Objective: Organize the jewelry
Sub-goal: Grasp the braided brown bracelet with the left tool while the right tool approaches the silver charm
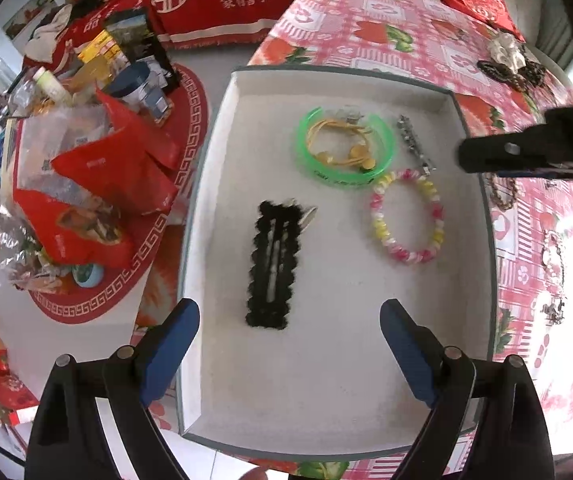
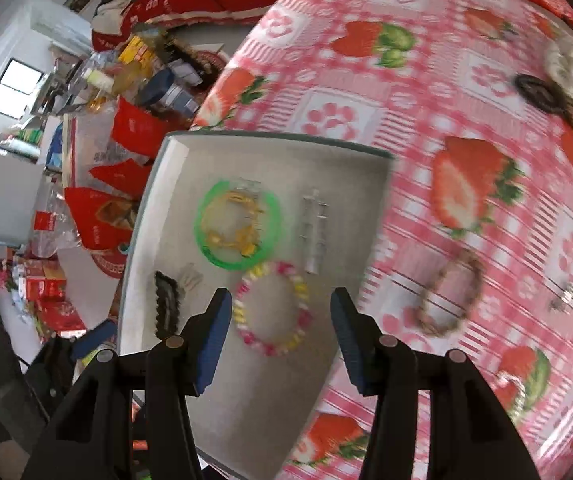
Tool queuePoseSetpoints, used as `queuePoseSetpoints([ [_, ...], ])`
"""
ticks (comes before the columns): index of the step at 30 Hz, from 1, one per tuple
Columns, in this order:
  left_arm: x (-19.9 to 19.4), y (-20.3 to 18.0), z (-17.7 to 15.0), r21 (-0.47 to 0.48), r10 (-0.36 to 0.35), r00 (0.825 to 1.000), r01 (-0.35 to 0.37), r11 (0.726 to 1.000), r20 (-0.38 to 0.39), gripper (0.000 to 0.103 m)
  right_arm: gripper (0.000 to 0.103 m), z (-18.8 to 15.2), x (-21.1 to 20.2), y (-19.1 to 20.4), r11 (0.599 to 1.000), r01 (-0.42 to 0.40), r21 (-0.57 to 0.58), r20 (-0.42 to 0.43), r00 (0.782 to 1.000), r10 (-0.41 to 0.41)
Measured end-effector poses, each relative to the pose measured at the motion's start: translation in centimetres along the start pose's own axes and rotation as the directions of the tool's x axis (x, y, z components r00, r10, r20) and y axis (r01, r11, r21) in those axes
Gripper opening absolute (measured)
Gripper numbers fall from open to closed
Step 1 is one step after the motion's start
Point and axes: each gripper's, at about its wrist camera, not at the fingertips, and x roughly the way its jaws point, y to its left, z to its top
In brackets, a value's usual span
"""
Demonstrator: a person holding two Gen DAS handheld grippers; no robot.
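Left wrist view has the left claw [image 1: 289,354] spread wide and empty above the black hair clip [image 1: 273,266] lying in the tray [image 1: 222,184], while the right claw [image 2: 281,338], half open and empty, hovers over the beaded bracelet [image 2: 272,308], seemingly between pickups.

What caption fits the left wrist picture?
Open left gripper above a tray holding a black hair clip and bracelets.

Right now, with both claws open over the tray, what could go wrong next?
1. The brown bead bracelet lies close beside the tray; the right claw might knock its rim.
2. The silver clip touches the pink-yellow bracelet, so new pieces could tangle.
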Motion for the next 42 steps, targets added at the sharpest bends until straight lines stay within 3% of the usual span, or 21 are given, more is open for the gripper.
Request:
queuePoseSetpoints([
  [2, -0.2, -1.0, 0.4, 0.023, -0.007, 1.0, 0.007, 1.0, 0.004, 0.103, 0.069, -0.7, -1.2, -1.3, 0.999, 0.011, 0.033, 0.022, 1.0, -0.012],
  [5, -0.6, -2.5, 1.1, 0.06, -0.022, 1.0, 0.021, 0.998, 0.021, 0.103, 0.074, -2.2, -3.1, -3.9, 0.995, 0.03, 0.097, 0.056, 0.998, -0.036],
  [6, -0.7, -3.2, 1.3, 0.076, -0.027, 0.999, 0.025, 0.997, 0.022, 0.103, 0.082, -2.8, -3.6, -4.9, 0.992, 0.04, 0.123, 0.064, 0.997, -0.048],
  [13, -1.7, -8.6, 3.3, 0.198, -0.053, 0.998, 0.046, 0.979, 0.031, 0.103, 0.084, -7.6, -6.7, -12.1, 0.95, 0.085, 0.299, 0.091, 0.989, -0.117],
  [21, -2.1, -13.7, 4.2, 0.284, -0.065, 0.997, 0.053, 0.957, 0.031, 0.103, 0.084, -13.0, -8.6, -18.1, 0.889, 0.15, 0.434, 0.043, 0.981, -0.187],
  [28, -1.9, -18.0, 4.4, 0.324, -0.143, 0.989, 0.145, 0.935, -0.028, 0.103, 0.084, -17.0, -8.9, -21.5, 0.84, 0.163, 0.517, 0.007, 0.981, -0.195],
  [34, -0.9, -20.8, 3.9, 0.328, -0.18, 0.981, 0.194, 0.925, -0.071, 0.103, 0.084, -18.7, -8.8, -22.3, 0.834, 0.18, 0.522, -0.01, 0.979, -0.205],
  [42, 2.4, -21.7, 3.7, 0.28, -0.141, 0.982, 0.171, 0.945, -0.123, 0.103, 0.084, -18.9, -8.3, -21.7, 0.863, 0.187, 0.469, -0.024, 0.98, -0.199],
])
